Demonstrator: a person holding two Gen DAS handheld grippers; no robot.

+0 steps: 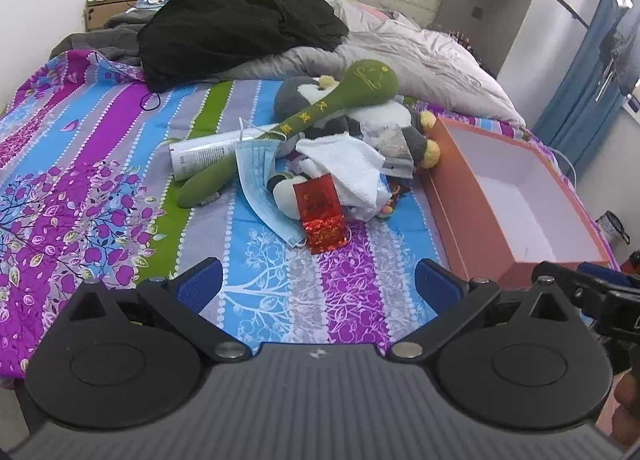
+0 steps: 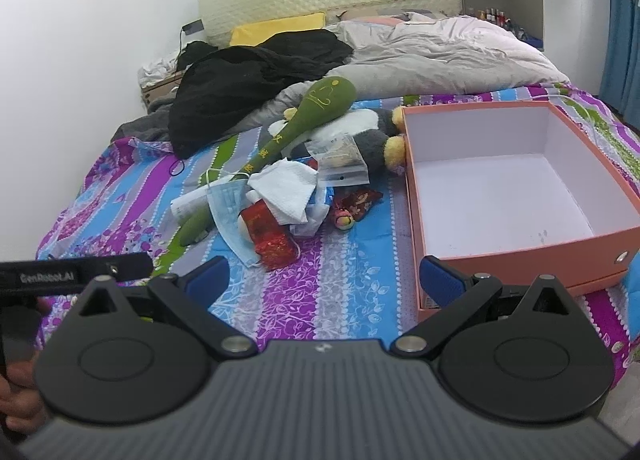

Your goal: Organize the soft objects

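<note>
Left wrist view is filled mostly by the bed point(image 1: 100, 188), spread with a striped floral sheet in purple, blue, grey and green. A rumpled pale duvet point(image 1: 400, 48) is heaped toward the headboard, with a black garment point(image 1: 232, 28) piled against it on the left. An orange box point(image 1: 516, 196) with a white interior is seen lying open on the right part of the sheet, with nothing visible inside.

Just left of the box, the soft objects are gathered in one heap in the middle of the bed. A grey and white plush penguin point(image 1: 384, 120) is pressed against the box wall. A long green plush mallet point(image 1: 312, 116) is laid across it, its handle running down to the left over a white tube point(image 1: 208, 154). A white cloth point(image 1: 352, 164), a blue face mask point(image 1: 260, 172) and a red packet point(image 1: 320, 208) are draped at the near side of the heap.

The left claw point(image 1: 318, 284) is held above the sheet near the heap, spread wide, with nothing between its blue pads point(image 1: 200, 284). The right claw point(image 2: 324, 280) is likewise spread wide and unloaded, one pad at the box's near corner.
</note>
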